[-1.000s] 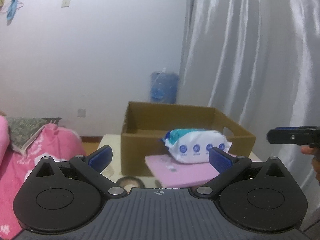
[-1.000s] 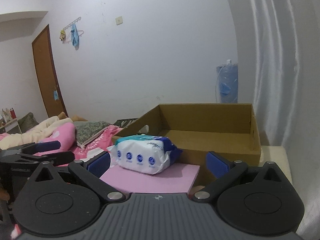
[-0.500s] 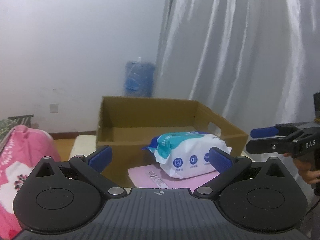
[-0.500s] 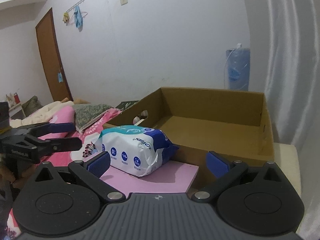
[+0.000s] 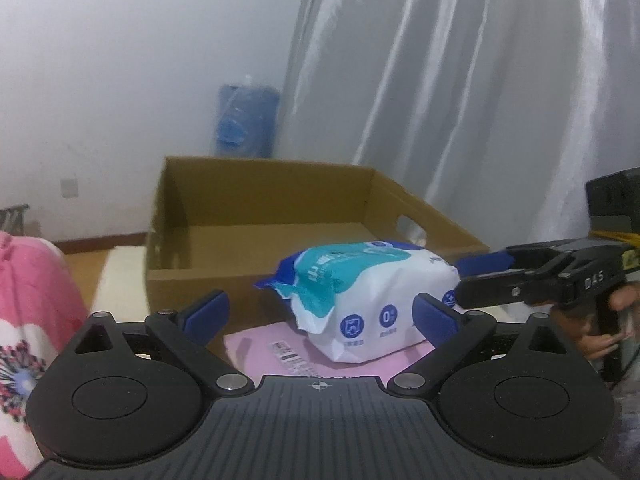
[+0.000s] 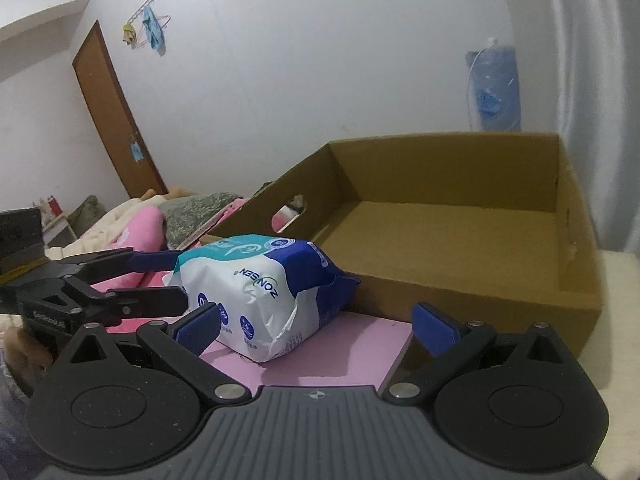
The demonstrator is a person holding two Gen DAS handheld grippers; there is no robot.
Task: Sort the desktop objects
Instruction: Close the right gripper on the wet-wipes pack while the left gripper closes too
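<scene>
A white, teal and blue pack of wipes (image 5: 360,300) lies on a flat pink board (image 5: 264,346), just in front of an open cardboard box (image 5: 240,216). My left gripper (image 5: 320,314) faces the pack; its jaws are closing, the pads still clear of the pack. In the right wrist view the same pack (image 6: 256,296) sits slightly left between the wide-open fingers of my right gripper (image 6: 316,326), untouched. Each gripper shows in the other's view, its fingers reaching toward one end of the pack from the side. The box (image 6: 440,220) holds nothing I can see.
A blue water jug (image 5: 246,124) stands behind the box by the white wall. A grey curtain (image 5: 460,100) hangs to the right. Pink bedding (image 5: 24,312) and pillows (image 6: 140,224) lie to the left, with a brown door (image 6: 116,120) beyond.
Both grippers have come forward and dipped toward the pack, which now looks larger and nearer. Each gripper has moved further into the other's view, closing in on the pack's ends.
</scene>
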